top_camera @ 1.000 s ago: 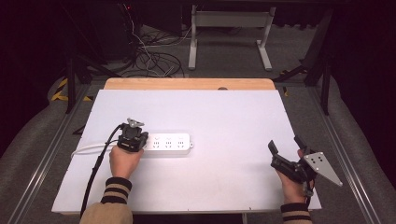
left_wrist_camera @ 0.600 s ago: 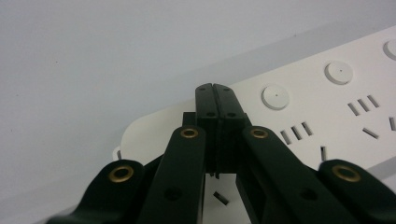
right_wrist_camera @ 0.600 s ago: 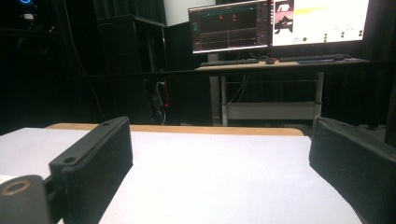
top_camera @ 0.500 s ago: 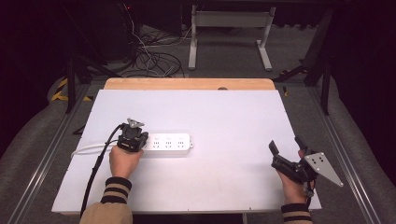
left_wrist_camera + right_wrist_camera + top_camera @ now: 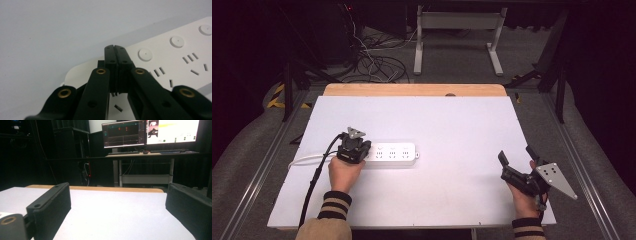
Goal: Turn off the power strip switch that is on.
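A white power strip lies left of the table's middle, its cord running off to the left. My left gripper rests over the strip's left end with its jaws pressed together. In the left gripper view the shut left gripper sits just above the strip, near its round buttons and socket slots. My right gripper is held near the table's front right corner, jaws wide apart with nothing between them. The right gripper view shows its black pads spread over bare white tabletop.
The white table has a wooden strip along its far edge. Beyond it are floor cables, a metal desk frame and, in the right gripper view, monitors on a desk. A black cable trails from my left gripper.
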### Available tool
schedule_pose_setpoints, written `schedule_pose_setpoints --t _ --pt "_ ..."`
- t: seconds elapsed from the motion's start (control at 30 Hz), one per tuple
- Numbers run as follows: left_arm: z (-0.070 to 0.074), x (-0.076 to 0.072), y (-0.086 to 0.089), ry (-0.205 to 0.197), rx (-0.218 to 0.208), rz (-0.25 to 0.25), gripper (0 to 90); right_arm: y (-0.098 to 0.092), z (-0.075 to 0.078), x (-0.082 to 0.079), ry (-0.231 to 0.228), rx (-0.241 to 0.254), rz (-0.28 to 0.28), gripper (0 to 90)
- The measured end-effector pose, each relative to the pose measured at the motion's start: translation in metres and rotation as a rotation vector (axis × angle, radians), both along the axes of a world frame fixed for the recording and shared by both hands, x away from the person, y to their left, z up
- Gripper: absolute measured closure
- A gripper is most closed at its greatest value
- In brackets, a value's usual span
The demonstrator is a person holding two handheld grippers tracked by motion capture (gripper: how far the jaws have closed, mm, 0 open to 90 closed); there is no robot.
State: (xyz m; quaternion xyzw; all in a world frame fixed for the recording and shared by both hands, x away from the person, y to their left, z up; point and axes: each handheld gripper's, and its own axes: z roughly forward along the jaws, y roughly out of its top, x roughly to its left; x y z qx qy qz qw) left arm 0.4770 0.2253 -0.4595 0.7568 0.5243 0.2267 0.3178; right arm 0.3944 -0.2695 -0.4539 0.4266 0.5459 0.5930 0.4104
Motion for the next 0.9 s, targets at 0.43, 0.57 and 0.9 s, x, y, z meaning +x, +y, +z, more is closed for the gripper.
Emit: schedule_pose_setpoints --t 0.43,0.57,0.9 --pt "-0.004 -0.002 -0.004 -0.061 0.029 0.025 87.8 0.001 -0.001 0.001 0.005 -0.003 0.005 6.8" --pt "-0.003 -0.008 0.004 -0.121 -0.030 0.058 89.6 0.002 -0.001 0.001 0.003 -0.005 0.006 6.8" --pt "0.027 -0.083 0.055 -0.505 -0.202 0.091 87.4 0.001 -0.001 0.001 0.005 -0.004 0.008 6.9"
